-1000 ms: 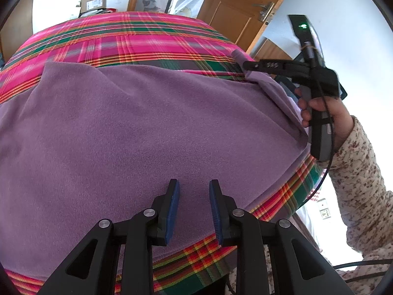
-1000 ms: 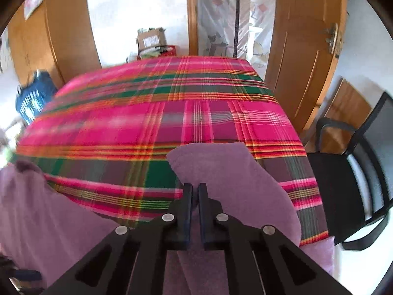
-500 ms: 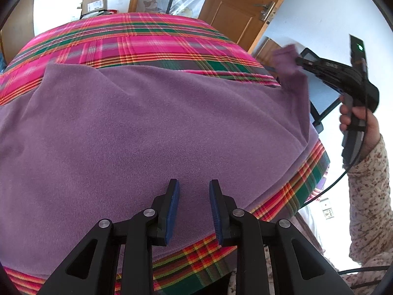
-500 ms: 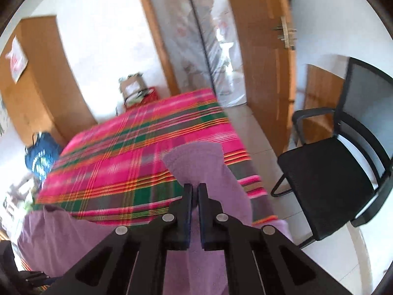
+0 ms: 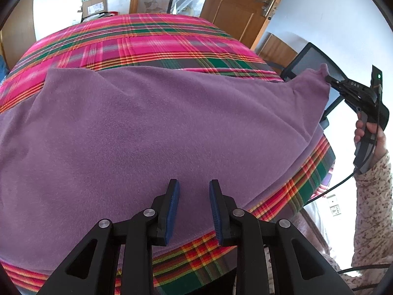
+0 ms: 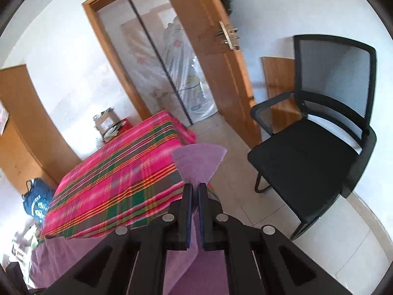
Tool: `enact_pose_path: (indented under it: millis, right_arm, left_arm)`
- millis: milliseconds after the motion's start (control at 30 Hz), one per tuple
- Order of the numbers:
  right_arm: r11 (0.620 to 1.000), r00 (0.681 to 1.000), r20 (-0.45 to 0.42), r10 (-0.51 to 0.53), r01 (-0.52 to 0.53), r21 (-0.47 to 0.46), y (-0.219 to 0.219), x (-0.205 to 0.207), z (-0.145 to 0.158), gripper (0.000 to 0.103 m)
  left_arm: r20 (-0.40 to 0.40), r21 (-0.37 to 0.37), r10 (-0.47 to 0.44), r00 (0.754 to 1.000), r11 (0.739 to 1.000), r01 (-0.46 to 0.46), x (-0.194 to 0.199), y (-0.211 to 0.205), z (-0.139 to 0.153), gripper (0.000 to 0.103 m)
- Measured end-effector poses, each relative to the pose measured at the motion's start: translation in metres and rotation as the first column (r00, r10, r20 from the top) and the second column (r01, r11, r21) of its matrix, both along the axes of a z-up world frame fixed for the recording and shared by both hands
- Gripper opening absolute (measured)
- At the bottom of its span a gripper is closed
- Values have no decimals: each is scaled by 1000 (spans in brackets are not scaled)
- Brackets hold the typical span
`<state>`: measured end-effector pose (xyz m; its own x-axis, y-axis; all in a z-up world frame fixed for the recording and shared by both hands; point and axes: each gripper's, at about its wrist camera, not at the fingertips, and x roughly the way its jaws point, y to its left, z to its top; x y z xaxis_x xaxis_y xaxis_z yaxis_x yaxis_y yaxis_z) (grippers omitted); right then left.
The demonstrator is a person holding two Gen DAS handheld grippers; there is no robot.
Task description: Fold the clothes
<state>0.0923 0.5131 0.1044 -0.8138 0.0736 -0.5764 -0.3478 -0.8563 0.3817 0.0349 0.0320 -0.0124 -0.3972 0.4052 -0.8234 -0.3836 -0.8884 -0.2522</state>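
Purple fleece garment (image 5: 157,132) corner is being pinched by right gripper (image 6: 192,186) at 2 o'clock; left gripper (image 5: 194,196) is hovering released; overpulling risks slippage.

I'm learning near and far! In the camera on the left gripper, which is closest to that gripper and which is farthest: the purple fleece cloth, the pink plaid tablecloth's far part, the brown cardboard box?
1. Purple fleece cloth, right beneath the open left gripper.
2. Pink plaid tablecloth, its far part beyond the cloth.
3. Brown cardboard box, past the table's far edge, upper left.
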Motion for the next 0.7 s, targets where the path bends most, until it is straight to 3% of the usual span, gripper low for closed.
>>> enact_pose_path:
  millis: [400,700]
  right_arm:
    - [983,996,9,-85,85,-165,38,17,-44,5]
    - [976,991,-55,-118,106,-191,48,34,-29,5]
  left_arm:
    - [6,-7,-15,1000,1000,15,-2,4,1,26]
    - [-4,-2,-62,998,998,62,1,11,7,26]
